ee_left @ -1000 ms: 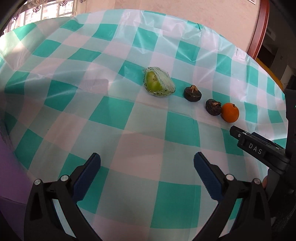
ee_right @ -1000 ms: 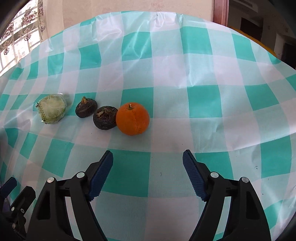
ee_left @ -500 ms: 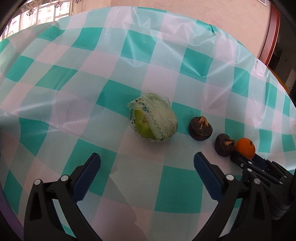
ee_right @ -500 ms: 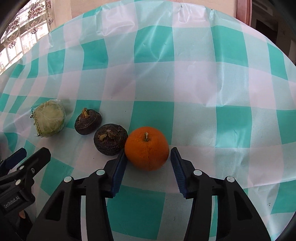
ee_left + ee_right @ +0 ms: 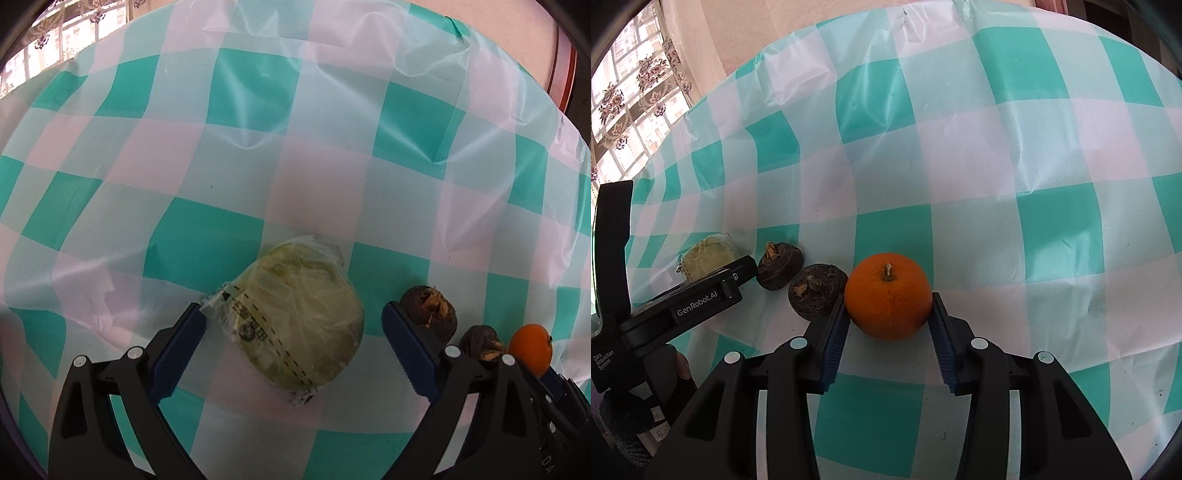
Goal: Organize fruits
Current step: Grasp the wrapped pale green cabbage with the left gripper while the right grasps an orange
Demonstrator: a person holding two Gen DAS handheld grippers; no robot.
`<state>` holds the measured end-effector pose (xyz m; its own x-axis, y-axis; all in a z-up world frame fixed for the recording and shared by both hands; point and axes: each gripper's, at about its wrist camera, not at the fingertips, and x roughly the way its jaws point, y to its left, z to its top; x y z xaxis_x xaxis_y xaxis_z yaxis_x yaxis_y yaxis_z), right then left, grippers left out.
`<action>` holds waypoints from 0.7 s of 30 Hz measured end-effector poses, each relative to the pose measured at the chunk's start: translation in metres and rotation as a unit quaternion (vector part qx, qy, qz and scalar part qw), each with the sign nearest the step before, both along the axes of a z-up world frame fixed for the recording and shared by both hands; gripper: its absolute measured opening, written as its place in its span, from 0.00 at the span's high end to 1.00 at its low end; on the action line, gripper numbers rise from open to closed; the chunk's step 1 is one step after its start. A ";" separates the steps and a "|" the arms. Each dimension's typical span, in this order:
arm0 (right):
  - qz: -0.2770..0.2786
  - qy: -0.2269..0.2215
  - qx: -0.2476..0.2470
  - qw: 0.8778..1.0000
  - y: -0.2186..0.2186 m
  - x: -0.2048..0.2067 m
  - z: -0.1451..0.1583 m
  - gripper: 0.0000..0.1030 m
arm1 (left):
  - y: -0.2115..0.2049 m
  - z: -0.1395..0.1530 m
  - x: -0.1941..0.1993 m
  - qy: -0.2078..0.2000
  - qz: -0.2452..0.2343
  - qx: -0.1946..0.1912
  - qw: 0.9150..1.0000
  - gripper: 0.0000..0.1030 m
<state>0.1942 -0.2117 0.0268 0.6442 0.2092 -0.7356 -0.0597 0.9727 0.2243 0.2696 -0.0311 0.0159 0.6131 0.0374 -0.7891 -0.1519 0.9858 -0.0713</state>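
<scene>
Right gripper [image 5: 888, 317] clamped on orange [image 5: 888, 301]; left gripper [image 5: 293, 332] spread wide, wrapped green fruit [image 5: 299, 319] between its fingers, untouched.

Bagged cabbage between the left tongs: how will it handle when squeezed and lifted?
The cabbage is round, so it may roll if nudged off-centre. Its loose plastic wrap looks glossy and crinkled; the pads could slip on film first. It looks dense, probably heavy for its size.

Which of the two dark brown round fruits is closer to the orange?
The dark brown fruit right beside the orange, by the right gripper. The other brown fruit sits further left, nearer the plastic-wrapped green produce.
</scene>
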 end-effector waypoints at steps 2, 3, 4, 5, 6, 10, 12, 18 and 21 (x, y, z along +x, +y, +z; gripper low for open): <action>0.000 0.000 0.002 1.000 -0.007 -0.001 0.000 0.58 | 0.003 0.001 0.002 -0.004 0.012 -0.002 1.000 0.13; 0.000 0.000 0.003 1.000 -0.008 0.001 -0.002 0.58 | 0.004 0.002 0.003 -0.006 0.019 0.001 1.000 0.17; 0.000 0.000 0.005 1.000 -0.008 0.001 -0.002 0.58 | 0.005 0.002 0.002 -0.008 0.018 -0.001 1.000 0.19; 0.000 -0.001 0.006 1.000 -0.008 -0.001 -0.003 0.58 | 0.006 0.003 0.003 -0.010 0.016 -0.002 1.000 0.23; -0.001 -0.001 0.006 1.000 -0.010 -0.003 -0.003 0.58 | 0.012 0.003 0.003 -0.013 0.014 -0.004 1.000 0.29; -0.001 -0.001 0.004 1.000 -0.010 -0.004 -0.003 0.58 | 0.019 0.005 -0.001 -0.023 0.017 -0.019 0.999 0.42; -0.002 -0.001 0.003 1.000 -0.009 -0.004 -0.003 0.58 | 0.013 0.004 -0.001 -0.025 0.017 -0.024 0.999 0.43; -0.002 0.000 0.000 1.000 -0.008 -0.002 -0.003 0.58 | 0.018 0.004 -0.004 -0.028 0.016 -0.029 0.999 0.43; -0.002 0.000 -0.003 1.000 -0.007 -0.001 -0.003 0.58 | 0.020 0.003 -0.009 -0.031 0.011 -0.036 0.999 0.43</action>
<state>0.1928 -0.2186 0.0239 0.6456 0.2023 -0.7364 -0.0558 0.9742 0.2188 0.2609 -0.0107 0.0185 0.6601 -0.0038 -0.7512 -0.1665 0.9744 -0.1513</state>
